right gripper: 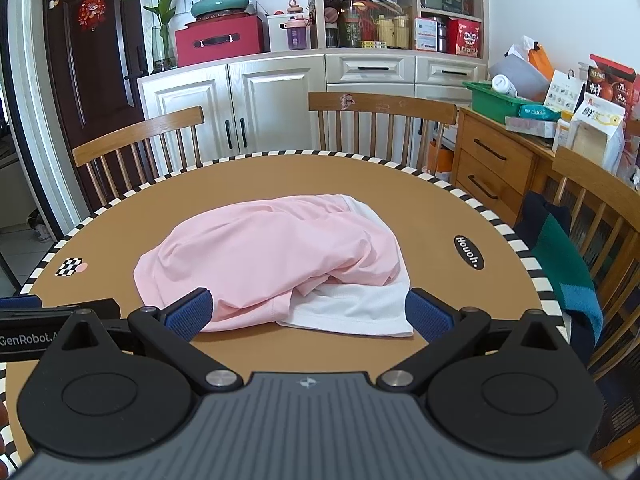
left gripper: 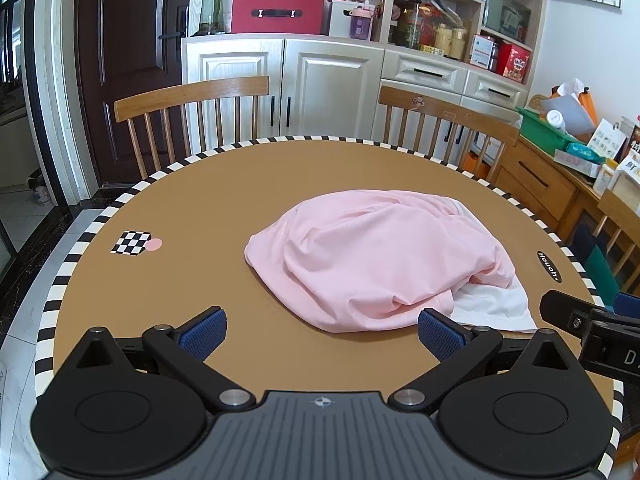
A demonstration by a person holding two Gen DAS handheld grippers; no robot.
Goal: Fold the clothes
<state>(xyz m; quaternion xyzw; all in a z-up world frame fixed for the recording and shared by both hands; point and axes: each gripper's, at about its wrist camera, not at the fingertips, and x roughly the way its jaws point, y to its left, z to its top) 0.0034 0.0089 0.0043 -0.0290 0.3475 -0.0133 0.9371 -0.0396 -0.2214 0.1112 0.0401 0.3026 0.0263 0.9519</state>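
Lying on worktop (left gripper: 200,200): crumpled pink shirt (left gripper: 372,256), centre, white cloth (left gripper: 492,308) at its 5 o'clock.
Left gripper (left gripper: 322,332): jaws apart, empty, near shirt's 6 o'clock.
Right gripper (right gripper: 308,314): jaws apart, flanking the shirt's near edge.

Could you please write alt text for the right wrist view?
A crumpled pink garment with a white part lies on a round brown table; the right hand-held gripper, open and empty, sits just before its near edge. Wooden chairs and white cabinets stand behind.
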